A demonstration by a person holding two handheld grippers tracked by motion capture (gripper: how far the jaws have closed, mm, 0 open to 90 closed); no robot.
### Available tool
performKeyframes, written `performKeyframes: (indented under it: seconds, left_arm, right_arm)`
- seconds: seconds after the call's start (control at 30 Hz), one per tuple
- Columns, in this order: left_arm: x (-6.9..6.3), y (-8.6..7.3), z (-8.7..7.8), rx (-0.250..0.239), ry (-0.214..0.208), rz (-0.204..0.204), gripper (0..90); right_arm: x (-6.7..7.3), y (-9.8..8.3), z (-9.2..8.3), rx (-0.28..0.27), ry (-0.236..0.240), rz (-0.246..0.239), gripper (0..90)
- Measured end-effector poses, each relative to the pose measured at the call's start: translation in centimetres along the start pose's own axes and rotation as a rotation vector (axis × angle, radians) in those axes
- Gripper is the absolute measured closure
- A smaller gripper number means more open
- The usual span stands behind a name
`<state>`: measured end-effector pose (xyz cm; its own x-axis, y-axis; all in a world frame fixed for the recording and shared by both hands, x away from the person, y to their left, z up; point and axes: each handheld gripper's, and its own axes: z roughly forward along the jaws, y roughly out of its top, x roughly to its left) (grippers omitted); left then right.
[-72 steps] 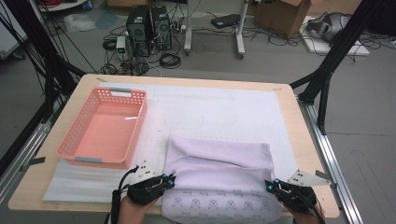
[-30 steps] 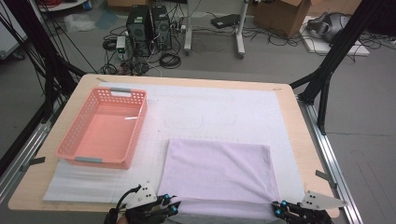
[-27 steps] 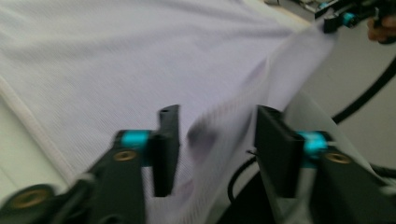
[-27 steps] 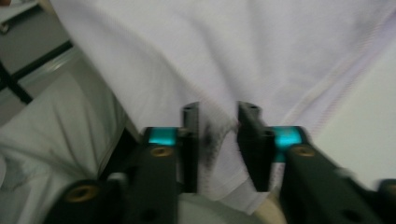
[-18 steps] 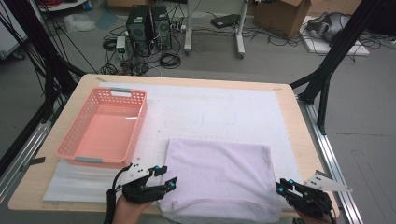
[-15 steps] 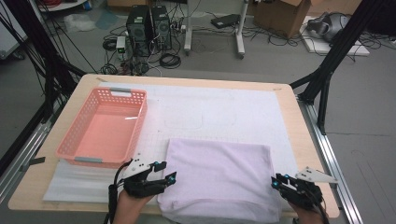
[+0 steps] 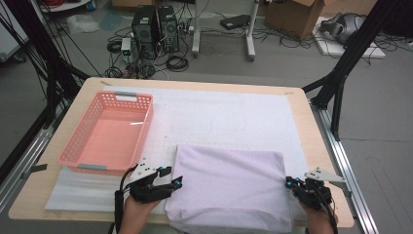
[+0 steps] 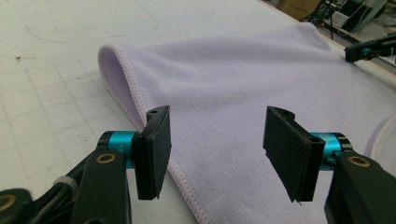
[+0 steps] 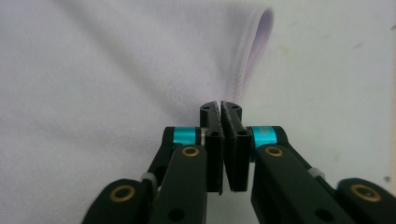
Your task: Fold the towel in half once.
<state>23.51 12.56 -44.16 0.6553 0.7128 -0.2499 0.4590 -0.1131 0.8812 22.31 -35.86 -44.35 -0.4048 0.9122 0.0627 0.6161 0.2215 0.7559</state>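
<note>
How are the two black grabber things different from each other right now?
The left gripper has its jaws wide apart, with the purple towel lying below the gap; the right gripper has its jaws pressed together with nothing between them. The left gripper sits at the towel's left edge, the right gripper at its right edge. Both are black with teal rings, and neither holds the towel.

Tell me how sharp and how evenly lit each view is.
High view: soft, even light, a small glare streak on the pink plastic basket. Left gripper view: lilac folded towel crisp, far corner softer. Right gripper view: black jaws sharp, towel weave behind them blurred.
</note>
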Motion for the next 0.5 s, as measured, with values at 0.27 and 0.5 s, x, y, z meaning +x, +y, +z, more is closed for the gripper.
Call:
performKeyframes:
  seconds: [0.27,0.5]
  left_arm:
    - [1.3,1.1,1.4,0.015,0.004,-0.012,41.5]
    - [2.8,3.1,3.8,0.035,0.014,-0.022,41.2]
  right_arm:
    - [-0.8,1.1,-0.8,-0.092,0.014,0.01,58.3]
    - [-2.0,3.3,1.2,-0.09,0.04,-0.004,53.0]
